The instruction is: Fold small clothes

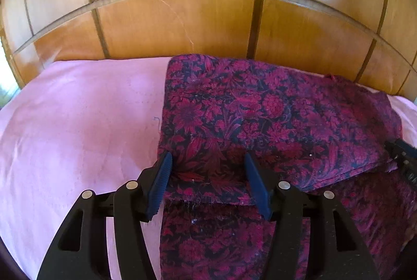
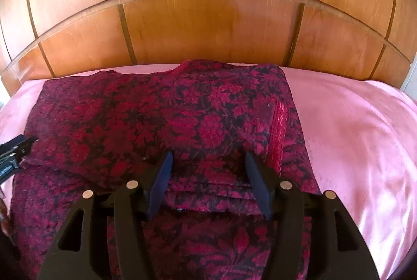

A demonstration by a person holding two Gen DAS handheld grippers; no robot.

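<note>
A dark red and black floral garment (image 1: 260,108) lies on the pink bed sheet (image 1: 78,123), folded over so an upper layer rests on a lower one. My left gripper (image 1: 208,157) is open, its blue pads (image 1: 161,175) straddling the folded layer's near left edge. In the right wrist view the same garment (image 2: 156,118) shows a lace trim strip (image 2: 278,131) on its right side. My right gripper (image 2: 208,157) is open over the near edge of the folded layer, close to the trim. Each gripper shows at the other view's side edge: the right one (image 1: 404,154), the left one (image 2: 13,152).
A wooden panelled headboard (image 1: 182,27) stands right behind the garment, also in the right wrist view (image 2: 208,29). Pink sheet (image 2: 351,136) spreads to the right of the garment and to its left.
</note>
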